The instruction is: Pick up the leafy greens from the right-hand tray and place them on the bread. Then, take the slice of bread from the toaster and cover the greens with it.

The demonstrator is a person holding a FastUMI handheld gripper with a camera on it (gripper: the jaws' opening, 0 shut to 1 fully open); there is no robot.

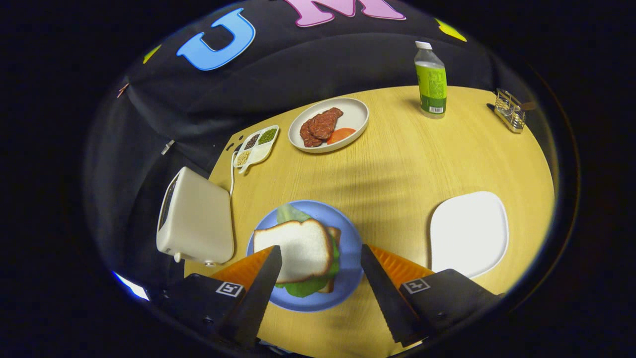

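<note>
Wood-grain round tabletop (pixel 397 164) carries everything, laid out within reach around the centre so 1 gripper can work it.

Cream plastic toaster (pixel 196 221) sits at the table's edge left of the fingers, slot side turned away; can't see into the slot, so can't confirm it's empty, though the task bread looks to be already out.

White rounded-square tray (pixel 469 231), to the right of the fingers, lies bare. It's the right-hand tray, so the greens are off it.

Round blue plate (pixel 350 243) lies just ahead of and between the fingers. On it: white top slice of bread (pixel 295 248) over green leafy lettuce (pixel 303 287), with a browner lower slice (pixel 334 233) peeking out right. Lettuce sticks out front and back, so the cover sits slightly skewed but stable. Judgement: both task steps look done.

Gripper (pixel 320 278): the 2 black serrated fingers are spread wide, holding nothing, above the plate. Reads as a release posture with clearance either side of the sandwich.

Far side, unused: white oval plate with brown meat slices and a tomato piece (pixel 329 124), green-labelled clear bottle (pixel 431 79), small divided dish of grains (pixel 256 145), wire rack (pixel 510 110).
</note>
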